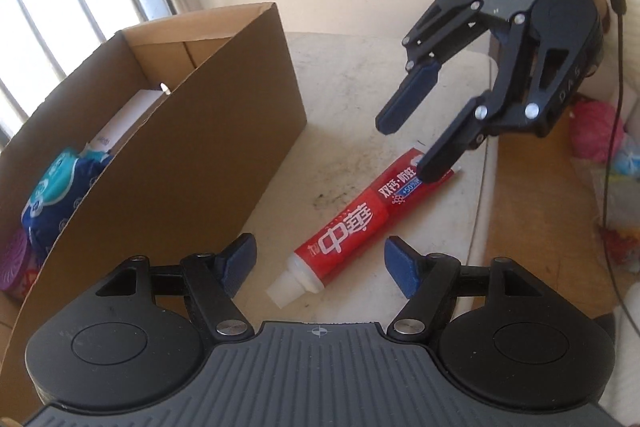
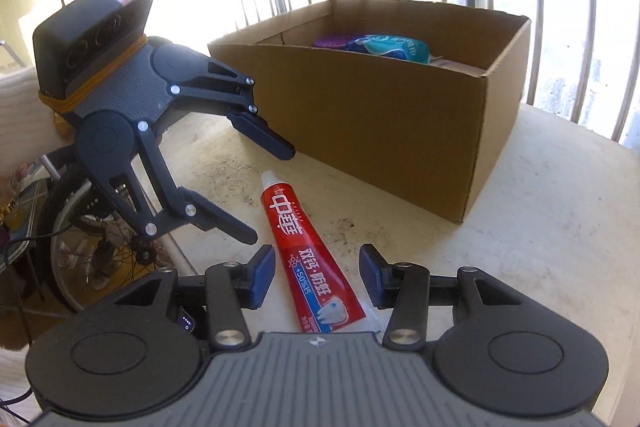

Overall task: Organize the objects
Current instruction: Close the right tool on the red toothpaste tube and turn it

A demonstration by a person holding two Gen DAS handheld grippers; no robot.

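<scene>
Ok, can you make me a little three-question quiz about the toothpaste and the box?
1. True or false: the red toothpaste tube lies inside the brown cardboard box.
2. Which end of the tube is nearest the left gripper: A) white cap, B) flat crimped end?
3. Fill in: the tube lies on the worn white ____.

Key: 1 false, it lies outside, beside the box. 2 A. 3 table.
</scene>
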